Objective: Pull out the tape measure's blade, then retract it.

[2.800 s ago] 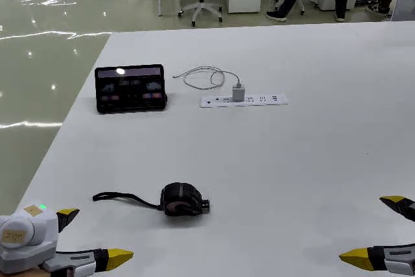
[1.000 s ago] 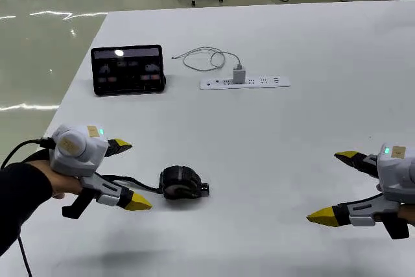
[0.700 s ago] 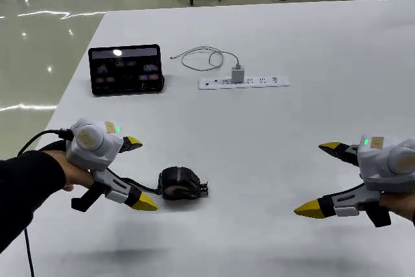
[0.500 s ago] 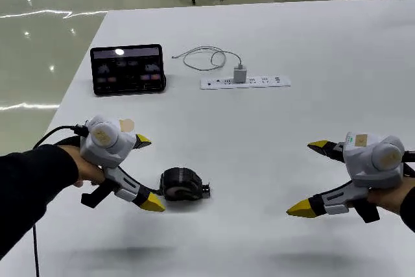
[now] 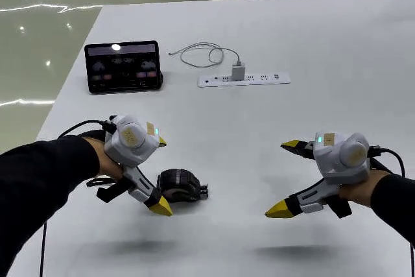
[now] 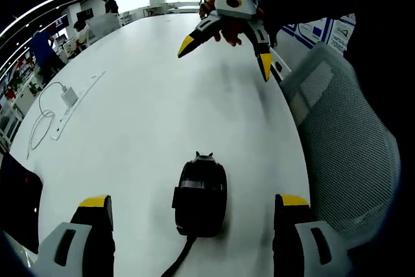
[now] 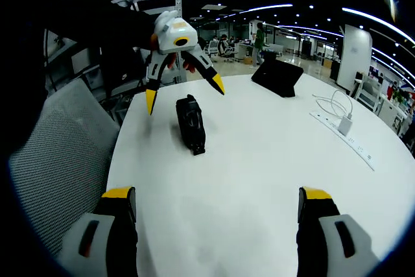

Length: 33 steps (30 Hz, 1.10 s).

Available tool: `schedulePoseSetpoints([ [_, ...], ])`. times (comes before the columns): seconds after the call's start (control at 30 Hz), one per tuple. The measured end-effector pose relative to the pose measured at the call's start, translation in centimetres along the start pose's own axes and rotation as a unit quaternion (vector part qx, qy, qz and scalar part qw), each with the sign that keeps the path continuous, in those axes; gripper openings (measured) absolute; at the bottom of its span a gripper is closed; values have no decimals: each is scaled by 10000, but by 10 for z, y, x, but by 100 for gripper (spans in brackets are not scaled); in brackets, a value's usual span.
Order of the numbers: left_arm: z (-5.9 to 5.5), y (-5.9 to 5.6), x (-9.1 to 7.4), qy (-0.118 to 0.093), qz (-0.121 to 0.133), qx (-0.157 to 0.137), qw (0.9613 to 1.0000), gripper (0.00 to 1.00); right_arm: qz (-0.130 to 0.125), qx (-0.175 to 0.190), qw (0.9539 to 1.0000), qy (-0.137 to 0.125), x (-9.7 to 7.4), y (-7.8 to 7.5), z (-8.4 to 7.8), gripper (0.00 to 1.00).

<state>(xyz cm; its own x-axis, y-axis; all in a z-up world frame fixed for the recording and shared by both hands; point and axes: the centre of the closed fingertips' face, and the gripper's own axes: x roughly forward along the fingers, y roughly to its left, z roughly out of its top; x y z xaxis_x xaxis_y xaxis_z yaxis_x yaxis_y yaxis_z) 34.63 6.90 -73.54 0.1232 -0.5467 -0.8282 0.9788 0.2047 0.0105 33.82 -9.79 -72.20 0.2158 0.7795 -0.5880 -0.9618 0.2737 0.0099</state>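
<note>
black tape measure [image 5: 181, 185], blade in — left hand-held gripper [image 5: 163, 175] wide astride it, right hand-held gripper [image 5: 283, 177] wide, apart

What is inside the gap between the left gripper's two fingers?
The black tape measure lies on the white table, apart from both fingers. Its strap runs back under the left gripper, which covers the rest.

your surface [image 5: 259, 134] looks smooth and matt white. the tape measure [image 5: 181, 185] has a matt black, rubbery-looking case. the left gripper [image 5: 161, 174] and right gripper [image 5: 282, 177] wear smooth white plastic shells. the floor [image 5: 39, 43] shines glossy, and so does the tablet [image 5: 123, 66] screen.
</note>
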Motion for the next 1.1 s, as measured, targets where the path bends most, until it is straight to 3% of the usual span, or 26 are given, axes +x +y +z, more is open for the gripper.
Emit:
schedulePoseSetpoints([
  [0.13, -9, -3, 9, 450, -84, 171, 9988, 95, 106, -155, 9998, 55, 14, 2, 4, 100],
  [0.2, -14, -6, 11, 628, -180, 84, 9978, 85, 191, -193, 9996, 35, 21, 4, 8, 100],
  [0.27, -11, -9, 13, 544, -275, 41, 9981, 75, 261, -271, 9993, 21, 26, 7, 11, 100],
  [0.33, -14, -9, 14, 636, -250, 0, 9977, 73, 361, -305, 9989, 18, 33, 11, 14, 100],
  [0.43, -14, -9, 16, 650, -219, 163, 9975, 71, 437, -349, 9984, 15, 44, 15, 20, 100],
  [0.7, -9, -12, 24, 694, -306, 314, 9966, 56, 692, -445, 9966, 1, 74, 26, 34, 99],
  [0.9, -12, -12, 26, 772, -318, 397, 9957, 45, 762, -481, 9959, 19, 87, 28, 41, 94],
  [0.97, -12, -3, 26, 802, -84, 877, 9929, 35, 735, -401, 9965, -14, 90, 28, 43, 92],
  [1.0, -12, -3, 26, 789, -88, 916, 9926, 34, 729, -356, 9967, -32, 91, 29, 44, 91],
  [1.03, -13, -7, 26, 805, -173, 739, 9939, 34, 721, -322, 9969, -54, 93, 29, 45, 91],
  [1.1, -13, -7, 28, 855, -153, 721, 9936, 34, 735, -315, 9968, -57, 94, 30, 45, 88],
])
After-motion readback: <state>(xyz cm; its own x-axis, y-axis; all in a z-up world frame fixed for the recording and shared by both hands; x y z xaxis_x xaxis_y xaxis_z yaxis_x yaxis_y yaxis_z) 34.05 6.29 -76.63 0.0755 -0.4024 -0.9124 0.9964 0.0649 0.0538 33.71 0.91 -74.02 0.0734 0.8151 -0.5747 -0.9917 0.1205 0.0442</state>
